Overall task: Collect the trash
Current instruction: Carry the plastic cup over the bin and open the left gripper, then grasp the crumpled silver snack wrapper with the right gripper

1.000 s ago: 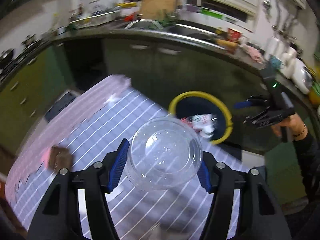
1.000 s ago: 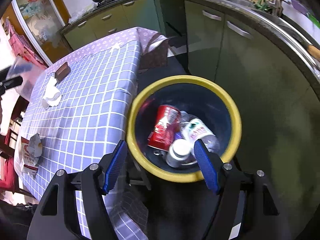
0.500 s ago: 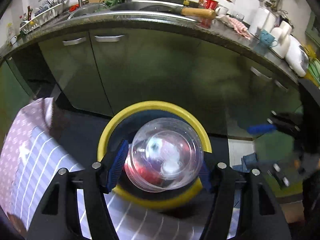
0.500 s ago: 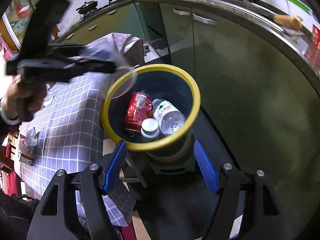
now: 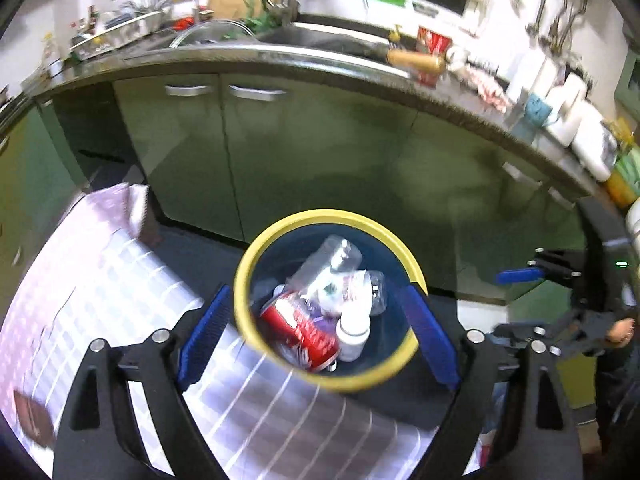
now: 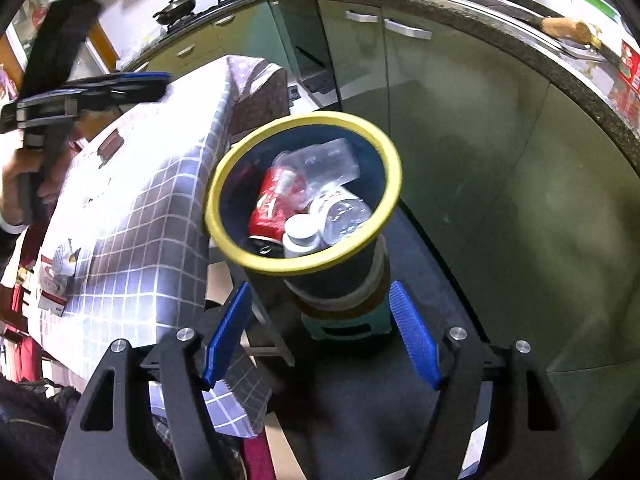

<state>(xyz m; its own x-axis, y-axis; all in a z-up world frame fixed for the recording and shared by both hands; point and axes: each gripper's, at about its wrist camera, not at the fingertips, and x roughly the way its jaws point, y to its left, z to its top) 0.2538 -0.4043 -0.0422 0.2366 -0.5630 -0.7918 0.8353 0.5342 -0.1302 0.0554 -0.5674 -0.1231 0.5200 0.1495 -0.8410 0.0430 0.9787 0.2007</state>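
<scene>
Clear cup [image 5: 330,258] lies in yellow-rimmed bin [image 5: 256,256], left tool [image 5: 316,334] spread empty above.

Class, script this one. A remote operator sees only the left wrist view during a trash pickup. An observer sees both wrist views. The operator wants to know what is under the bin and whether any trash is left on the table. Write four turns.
Operator: I look straight down into the yellow-rimmed bin. What is under it?
Observer: The right wrist view shows its side: a teal base with a dark slot sits under it.
Operator: My view of the table is blurred. Is any trash left there?
Observer: Yes. A crumpled red-and-white paper packet lies near the table's edge, far from the bin.
</scene>
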